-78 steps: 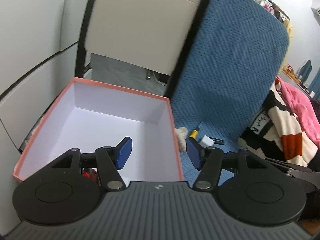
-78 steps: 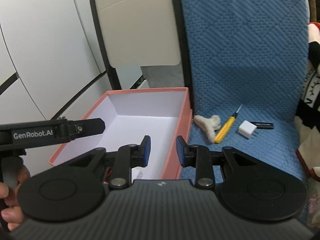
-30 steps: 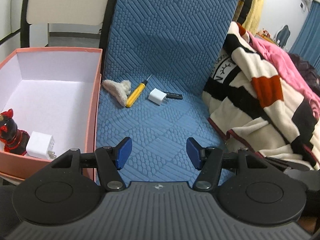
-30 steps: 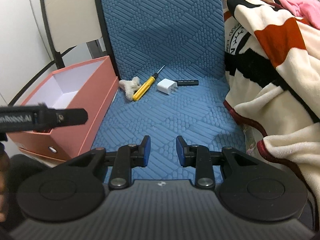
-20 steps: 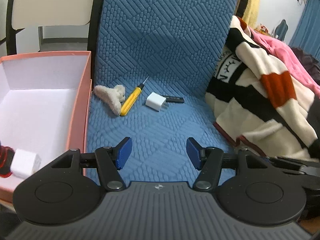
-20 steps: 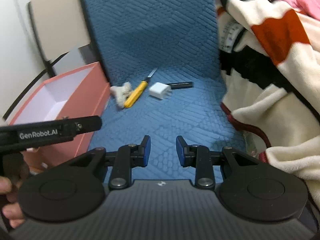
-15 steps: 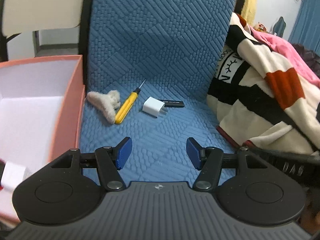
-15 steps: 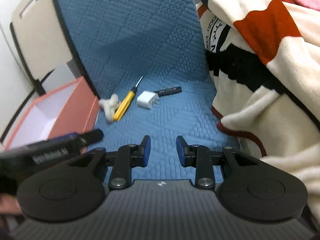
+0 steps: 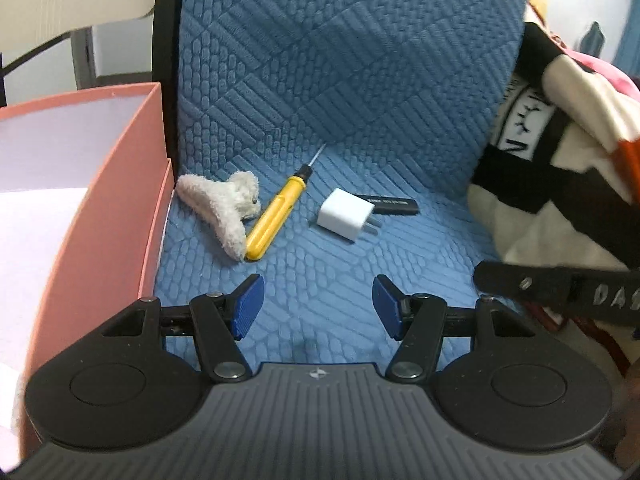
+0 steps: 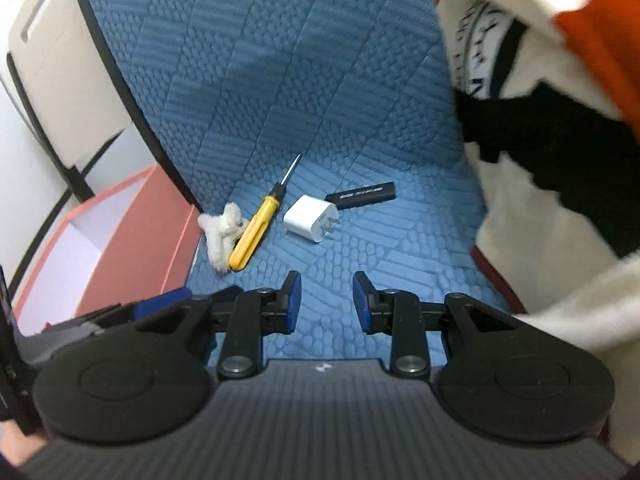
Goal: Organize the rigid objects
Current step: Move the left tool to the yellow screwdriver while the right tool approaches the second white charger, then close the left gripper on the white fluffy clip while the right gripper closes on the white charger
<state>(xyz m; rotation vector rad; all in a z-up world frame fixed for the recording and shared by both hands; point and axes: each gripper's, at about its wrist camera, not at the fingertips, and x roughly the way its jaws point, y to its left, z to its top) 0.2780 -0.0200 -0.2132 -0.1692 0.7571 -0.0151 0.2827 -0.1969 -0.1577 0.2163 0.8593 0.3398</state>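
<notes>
My left gripper (image 9: 316,304) is spread, my right gripper (image 10: 325,300) drawn in, both empty. Screwdriver (image 9: 276,216) and charger (image 9: 346,216) lie mid-frame; only the left view shows the box (image 9: 132,216) wall up close.

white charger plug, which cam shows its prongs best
The left wrist view: the white charger plug lies sharp and unblocked, both prongs clear against the blue mat. The right wrist view shows it smaller, prongs slightly blurred.

White charger (image 10: 311,219) beside yellow screwdriver (image 10: 256,236)
</notes>
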